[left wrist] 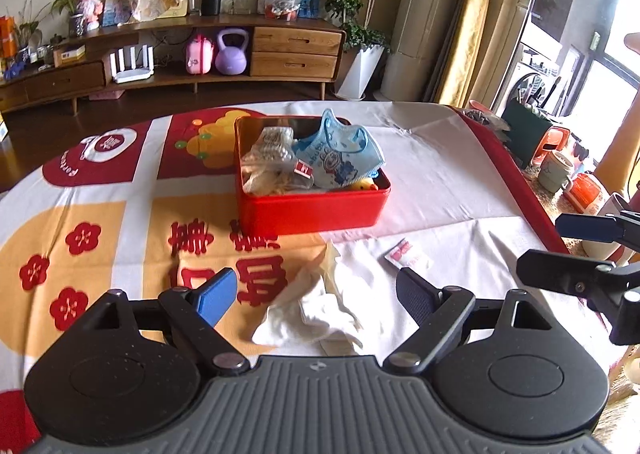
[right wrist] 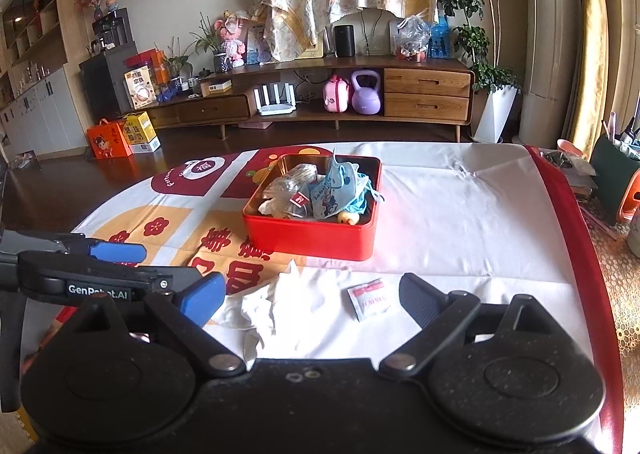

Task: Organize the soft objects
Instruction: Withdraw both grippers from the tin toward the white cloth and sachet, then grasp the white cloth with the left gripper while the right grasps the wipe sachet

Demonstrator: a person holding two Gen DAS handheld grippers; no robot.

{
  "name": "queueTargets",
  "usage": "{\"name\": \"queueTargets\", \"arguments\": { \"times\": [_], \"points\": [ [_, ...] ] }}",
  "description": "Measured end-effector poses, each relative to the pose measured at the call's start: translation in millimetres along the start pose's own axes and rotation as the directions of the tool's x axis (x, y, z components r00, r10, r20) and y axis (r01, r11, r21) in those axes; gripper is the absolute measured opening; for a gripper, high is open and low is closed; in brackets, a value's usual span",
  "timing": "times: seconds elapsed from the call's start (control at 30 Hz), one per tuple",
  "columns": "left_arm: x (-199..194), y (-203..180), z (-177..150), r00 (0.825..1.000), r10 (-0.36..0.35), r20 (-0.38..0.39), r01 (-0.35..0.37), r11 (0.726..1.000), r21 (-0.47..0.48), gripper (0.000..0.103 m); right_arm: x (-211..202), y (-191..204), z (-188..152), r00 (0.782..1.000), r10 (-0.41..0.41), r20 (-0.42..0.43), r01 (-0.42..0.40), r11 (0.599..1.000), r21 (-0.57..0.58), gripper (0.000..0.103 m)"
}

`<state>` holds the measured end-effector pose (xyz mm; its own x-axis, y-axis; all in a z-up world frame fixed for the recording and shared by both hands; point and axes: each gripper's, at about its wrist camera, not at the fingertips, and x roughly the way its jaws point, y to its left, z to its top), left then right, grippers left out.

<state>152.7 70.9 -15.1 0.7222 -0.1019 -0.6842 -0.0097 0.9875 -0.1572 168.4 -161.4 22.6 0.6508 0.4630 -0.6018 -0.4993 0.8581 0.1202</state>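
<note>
A red tin box (left wrist: 312,210) (right wrist: 308,238) stands on the patterned tablecloth. It holds blue face masks (left wrist: 340,158) (right wrist: 336,190), clear plastic bags (left wrist: 268,158) (right wrist: 288,184) and a yellow toy (left wrist: 366,185) (right wrist: 348,217). A crumpled white tissue (left wrist: 320,306) (right wrist: 280,306) lies in front of the box, with a small red-and-white sachet (left wrist: 406,254) (right wrist: 368,298) to its right. My left gripper (left wrist: 316,282) (right wrist: 160,264) hovers open over the tissue and holds nothing. My right gripper (right wrist: 310,286) (left wrist: 540,246) is beside it on the right, open and empty, with the sachet just ahead of its jaws.
The tablecloth's red right edge (right wrist: 568,214) marks the table's side. Beyond it stand a mug (left wrist: 554,170) and orange containers (left wrist: 584,194). Across the dark floor sits a wooden TV cabinet (right wrist: 424,94) with a purple kettlebell (right wrist: 365,92).
</note>
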Motion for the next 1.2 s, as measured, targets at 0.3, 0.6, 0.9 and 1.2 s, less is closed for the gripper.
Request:
{"name": "queueTargets", "arguments": {
  "times": [0.3, 0.6, 0.9, 1.2],
  "points": [
    [-19.5, -16.2, -24.1, 0.997, 0.077, 0.017, -0.077, 0.997, -0.032, 0.088, -10.6, -10.4, -16.8, 1.0, 0.03, -0.002, -0.03, 1.0, 0.0, 0.093],
    [-15.5, -26.5, -37.8, 0.997, 0.079, -0.001, -0.079, 0.997, 0.006, 0.103, -11.7, -20.2, -35.2, 1.0, 0.007, -0.013, -0.006, 0.999, 0.042, 0.093],
    [4.6, -35.4, -40.3, 0.998, 0.054, -0.034, -0.051, 0.995, 0.081, 0.103, 6.8, -32.6, -44.7, 0.999, -0.012, -0.042, 0.015, 0.996, 0.088, 0.093],
    [47.1, -32.5, -40.9, 0.998, 0.01, -0.06, -0.004, 0.995, 0.097, 0.103, 56.2, -39.3, -35.9, 0.992, -0.018, -0.125, 0.024, 0.999, 0.046, 0.093]
  ]
}}
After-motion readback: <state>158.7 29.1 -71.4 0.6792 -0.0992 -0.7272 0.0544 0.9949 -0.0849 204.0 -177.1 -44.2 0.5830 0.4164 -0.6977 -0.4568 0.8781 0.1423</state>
